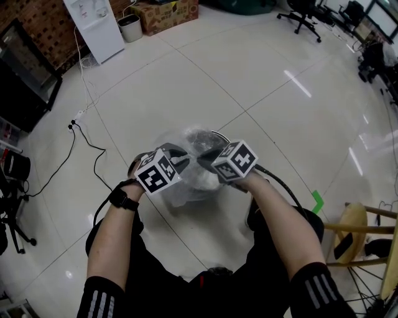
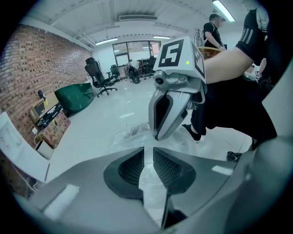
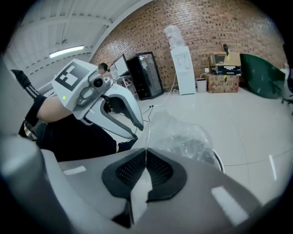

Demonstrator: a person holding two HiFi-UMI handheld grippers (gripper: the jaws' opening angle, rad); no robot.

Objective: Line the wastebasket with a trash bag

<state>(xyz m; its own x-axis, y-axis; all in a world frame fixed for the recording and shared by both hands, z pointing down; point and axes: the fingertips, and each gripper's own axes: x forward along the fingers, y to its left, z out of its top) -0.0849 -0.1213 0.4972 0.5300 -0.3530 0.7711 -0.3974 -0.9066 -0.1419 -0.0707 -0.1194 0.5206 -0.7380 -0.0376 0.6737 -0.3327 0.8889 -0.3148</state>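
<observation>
Seen from the head view, the wastebasket [image 1: 200, 185] stands on the floor in front of the person, with a clear trash bag [image 1: 189, 140] bunched over its top. Both grippers meet above it. My left gripper [image 1: 181, 160] is shut on a strip of the bag film, which shows between its pads [image 2: 137, 167]. My right gripper [image 1: 204, 159] faces it a little apart, shut, with a fold of film pinched under its pads [image 3: 158, 170]. The right gripper view has the crumpled bag [image 3: 183, 137] over the basket rim [image 3: 219, 161].
White tiled floor all round. A water dispenser [image 1: 96, 25], a small bin [image 1: 130, 28] and a cardboard box [image 1: 165, 13] stand far back. A cable [image 1: 87, 143] runs on the left. A wooden stool [image 1: 357, 230] is at the near right.
</observation>
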